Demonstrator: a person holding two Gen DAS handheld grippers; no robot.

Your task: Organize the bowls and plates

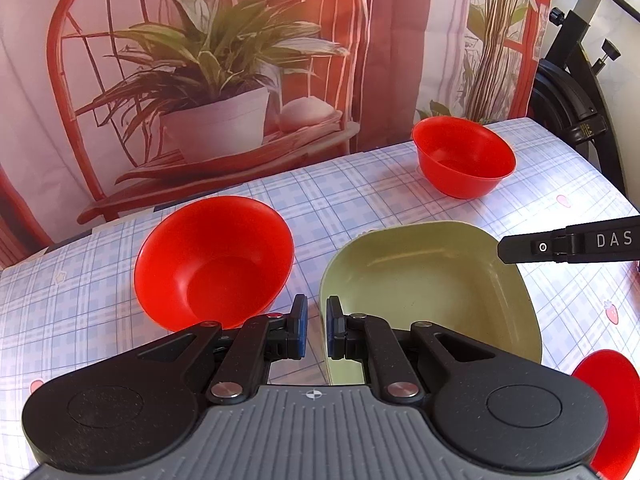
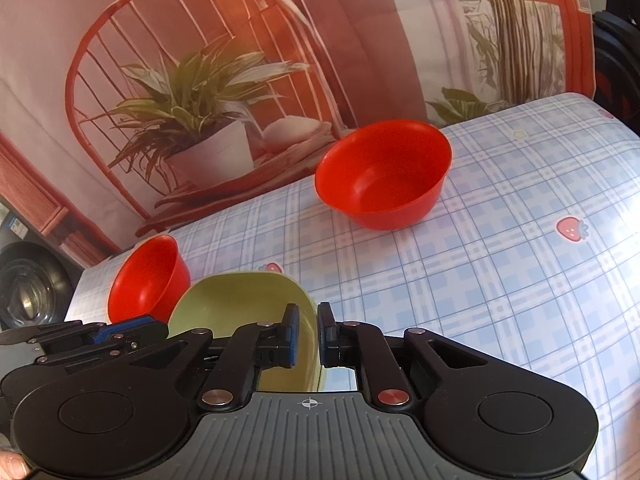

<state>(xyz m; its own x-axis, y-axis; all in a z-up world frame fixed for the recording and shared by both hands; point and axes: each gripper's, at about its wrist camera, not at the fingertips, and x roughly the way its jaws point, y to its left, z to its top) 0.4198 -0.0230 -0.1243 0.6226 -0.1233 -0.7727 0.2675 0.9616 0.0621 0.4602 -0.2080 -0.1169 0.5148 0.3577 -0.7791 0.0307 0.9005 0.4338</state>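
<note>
Grippers clamp the green dish (image 1: 432, 280) from two sides. The left gripper (image 1: 316, 312) is clenched on the dish's near left rim, with one blue pad outside the wall and the other inside. The right gripper (image 2: 308, 320) bites the opposite rim the same way, with the thin green wall pinched between its pads. From the left wrist view, one black finger of the right gripper reaches in from the right edge and ends at the dish's far right rim. From the right wrist view, the left gripper shows low on the left, just beside the dish.

The dish is square with rounded corners, pale inside and empty. It is at the near middle of the plaid tablecloth (image 2: 500, 280), which is printed with strawberries. Whether it rests on the cloth or is lifted clear, I cannot tell.

Just left of the dish sits the near red bowl (image 1: 212, 260), upright and empty, close to it but apart. The far red bowl (image 1: 464, 156) stands well back near the table's rear edge, also empty. A red piece (image 1: 612, 412) pokes out at the lower right corner – mostly hidden behind the gripper body. Behind the table hangs a backdrop (image 1: 224, 80) printed with a potted plant on a red chair.
</note>
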